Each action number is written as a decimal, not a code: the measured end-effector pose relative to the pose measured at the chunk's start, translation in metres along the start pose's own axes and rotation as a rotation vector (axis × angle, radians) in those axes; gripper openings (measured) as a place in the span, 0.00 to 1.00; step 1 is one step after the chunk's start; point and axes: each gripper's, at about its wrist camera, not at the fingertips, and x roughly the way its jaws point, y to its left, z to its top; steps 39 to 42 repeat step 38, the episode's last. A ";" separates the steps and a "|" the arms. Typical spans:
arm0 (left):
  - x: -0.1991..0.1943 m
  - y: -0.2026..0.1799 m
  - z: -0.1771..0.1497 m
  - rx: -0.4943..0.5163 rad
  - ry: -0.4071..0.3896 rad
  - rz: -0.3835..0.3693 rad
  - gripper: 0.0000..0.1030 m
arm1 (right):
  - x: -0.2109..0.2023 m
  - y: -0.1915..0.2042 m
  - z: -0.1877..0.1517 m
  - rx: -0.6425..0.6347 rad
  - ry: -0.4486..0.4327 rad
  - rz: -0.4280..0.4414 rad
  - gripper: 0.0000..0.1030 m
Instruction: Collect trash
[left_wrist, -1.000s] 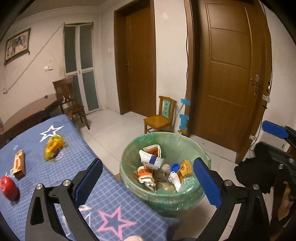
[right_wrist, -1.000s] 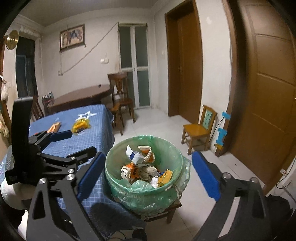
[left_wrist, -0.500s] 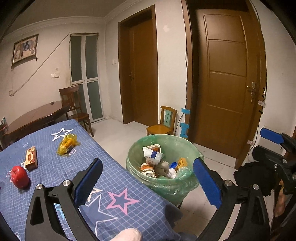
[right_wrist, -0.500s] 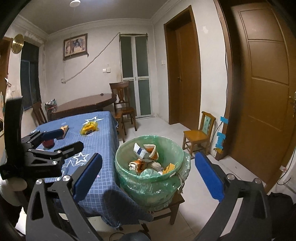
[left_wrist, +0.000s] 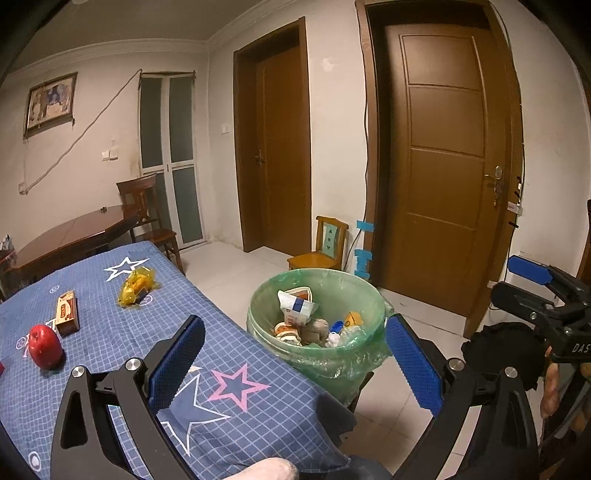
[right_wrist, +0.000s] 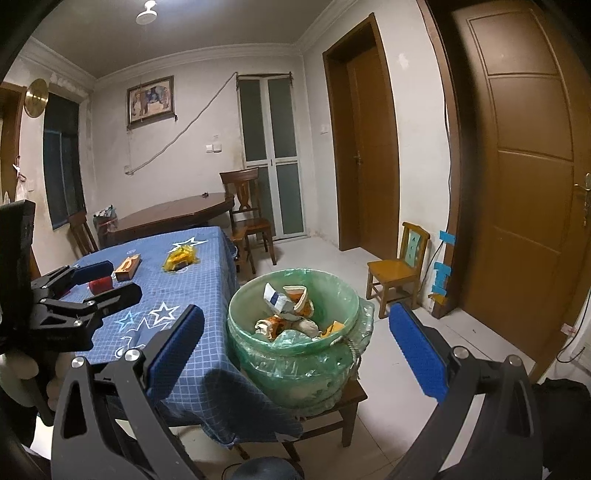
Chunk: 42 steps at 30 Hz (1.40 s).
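hovering over the blue checked tablecloth (left_wrist: 110, 332), the left gripper (left_wrist: 291, 354) is holding its blue pads spread wide with nothing between them; the right gripper (right_wrist: 295, 347) is likewise gaping empty in front of the trash bin (right_wrist: 295, 354); the bin, lined with a green bag, is sitting on a low stool just beside the table edge and holding crumpled wrappers; a yellow wrapper (left_wrist: 136, 286), a small brown box (left_wrist: 67, 312) with unreadable print, and a red apple (left_wrist: 45, 346) are lying apart on the cloth; the letters "das" are showing on the right gripper's body in the left wrist view.
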 end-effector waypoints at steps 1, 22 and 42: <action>-0.001 -0.001 0.000 -0.001 -0.002 0.000 0.95 | -0.001 0.000 0.000 0.003 -0.001 -0.002 0.94; -0.011 -0.008 -0.002 0.015 -0.027 -0.002 0.95 | 0.003 -0.002 -0.006 0.025 0.004 -0.009 0.94; 0.001 -0.008 -0.005 0.012 0.002 0.005 0.95 | 0.005 0.005 -0.007 0.021 0.010 -0.003 0.94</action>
